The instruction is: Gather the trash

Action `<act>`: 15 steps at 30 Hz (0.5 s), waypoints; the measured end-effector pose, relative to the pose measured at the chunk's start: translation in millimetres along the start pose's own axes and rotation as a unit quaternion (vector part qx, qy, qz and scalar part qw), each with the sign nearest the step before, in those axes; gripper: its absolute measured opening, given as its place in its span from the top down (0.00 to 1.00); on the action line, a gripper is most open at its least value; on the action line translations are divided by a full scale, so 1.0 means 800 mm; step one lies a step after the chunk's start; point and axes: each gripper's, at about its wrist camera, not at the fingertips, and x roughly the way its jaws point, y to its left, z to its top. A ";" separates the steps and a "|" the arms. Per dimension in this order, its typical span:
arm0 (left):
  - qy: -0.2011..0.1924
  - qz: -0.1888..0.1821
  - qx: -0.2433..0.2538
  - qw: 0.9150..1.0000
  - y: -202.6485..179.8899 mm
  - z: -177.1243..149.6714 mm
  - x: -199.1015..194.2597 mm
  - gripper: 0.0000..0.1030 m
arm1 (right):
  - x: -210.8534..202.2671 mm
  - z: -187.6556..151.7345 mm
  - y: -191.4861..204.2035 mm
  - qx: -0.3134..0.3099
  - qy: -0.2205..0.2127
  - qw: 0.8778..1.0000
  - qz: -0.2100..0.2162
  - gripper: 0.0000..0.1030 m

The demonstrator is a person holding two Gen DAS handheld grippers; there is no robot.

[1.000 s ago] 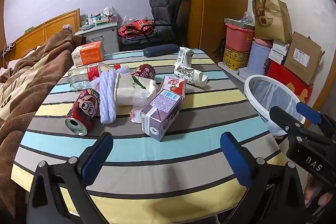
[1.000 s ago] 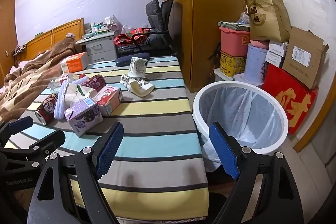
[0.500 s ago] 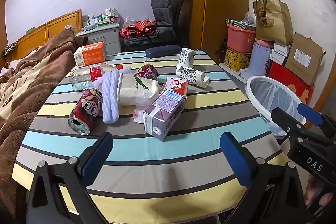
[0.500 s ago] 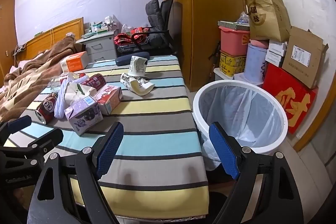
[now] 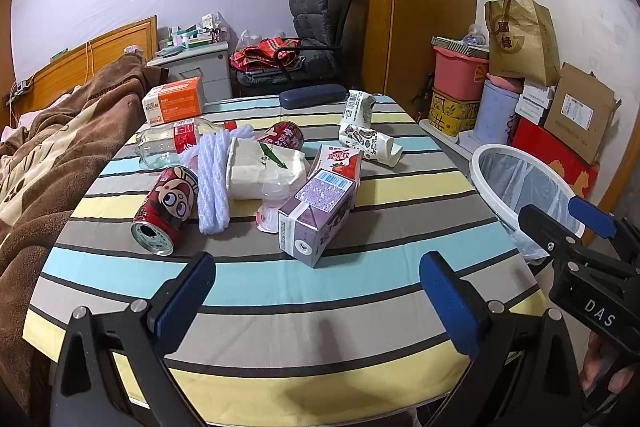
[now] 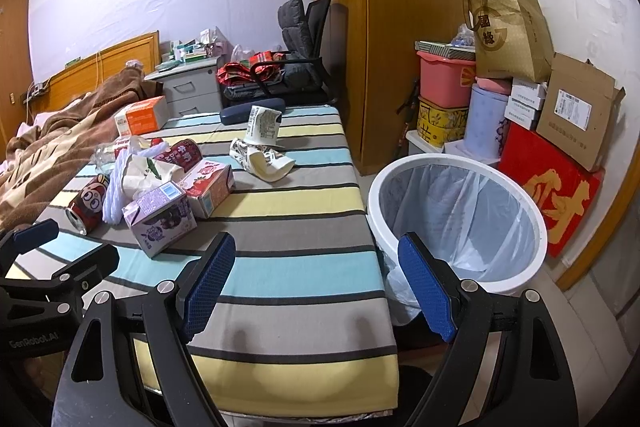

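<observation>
Trash lies on a striped table (image 5: 304,283): a purple milk carton (image 5: 316,217), a red strawberry carton (image 5: 338,161), a red cartoon can (image 5: 166,209), a white tissue pack (image 5: 262,169), a white rope bundle (image 5: 214,179), a clear bottle (image 5: 172,145) and crumpled paper cups (image 5: 368,143). A white bin with a liner (image 6: 460,215) stands right of the table. My left gripper (image 5: 316,291) is open, hovering over the near table edge, short of the purple carton (image 6: 160,219). My right gripper (image 6: 316,283) is open above the table's near right corner beside the bin.
An orange box (image 5: 174,105) and a dark glasses case (image 5: 312,95) sit at the table's far end. A brown blanket (image 5: 48,163) lies left of the table. Boxes, a pink tub and a paper bag (image 6: 508,35) are stacked behind the bin. A chair (image 6: 296,63) stands beyond.
The left gripper has drifted slightly, with the table items shifting a little rightward and lower in its view. The right view has barely changed. Both grippers remain open.
</observation>
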 end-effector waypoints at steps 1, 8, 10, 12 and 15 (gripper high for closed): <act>0.000 0.000 -0.001 1.000 0.000 0.000 0.000 0.00 | 0.000 0.000 0.000 0.000 0.000 1.000 0.000 0.17; 0.000 -0.001 -0.001 1.000 0.003 -0.001 0.001 0.00 | 0.000 0.000 0.000 0.000 -0.001 1.000 0.000 0.17; 0.000 -0.001 -0.001 1.000 0.004 -0.001 0.001 0.00 | 0.000 0.000 0.000 0.000 -0.001 1.000 0.000 0.17; 0.001 -0.001 -0.001 1.000 0.005 0.000 0.001 0.00 | 0.000 0.000 0.000 0.000 -0.001 1.000 -0.001 0.17; 0.001 0.000 -0.001 1.000 0.005 0.000 0.002 0.00 | 0.000 0.000 0.000 -0.001 -0.001 1.000 -0.001 0.17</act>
